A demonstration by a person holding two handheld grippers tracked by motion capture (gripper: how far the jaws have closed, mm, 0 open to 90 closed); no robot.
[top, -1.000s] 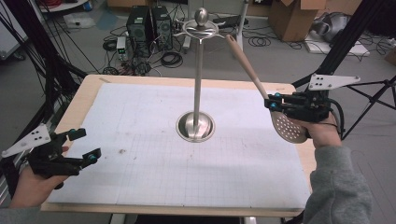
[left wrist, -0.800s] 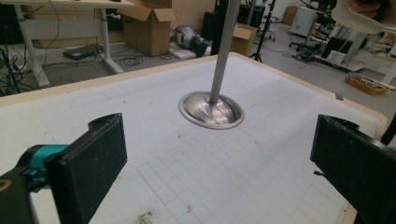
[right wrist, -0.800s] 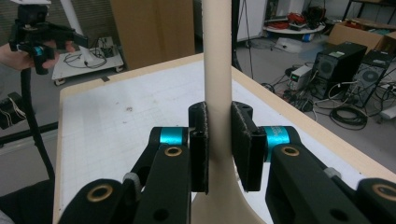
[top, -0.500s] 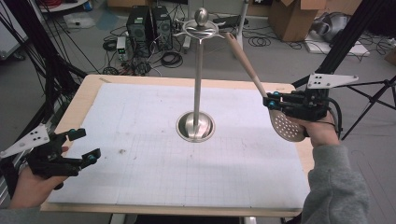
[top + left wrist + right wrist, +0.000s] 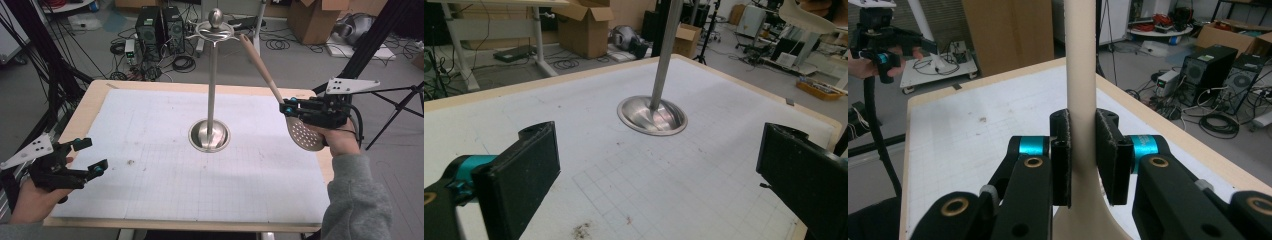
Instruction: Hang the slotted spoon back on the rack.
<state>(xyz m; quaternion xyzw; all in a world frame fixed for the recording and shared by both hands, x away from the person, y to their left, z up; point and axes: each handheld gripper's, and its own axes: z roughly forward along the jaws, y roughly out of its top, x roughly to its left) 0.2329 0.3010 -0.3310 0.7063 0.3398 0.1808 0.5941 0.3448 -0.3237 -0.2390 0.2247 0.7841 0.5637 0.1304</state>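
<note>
We've got the right gripper (image 5: 289,108) clamped on the skimmer (image 5: 272,90), handle slanting up toward 11 o'clock at the stand (image 5: 213,75) hooks, left gripper (image 5: 90,156) open, idle.

A lab or workshop. Behind the surface (image 5: 100,100), with its white grid mat, computer towers (image 5: 160,25) stand on the bare grey floor among loose cables (image 5: 182,62); cardboard boxes (image 5: 312,20) sit farther back, and black tripod legs (image 5: 395,117) flank the surface.
</note>
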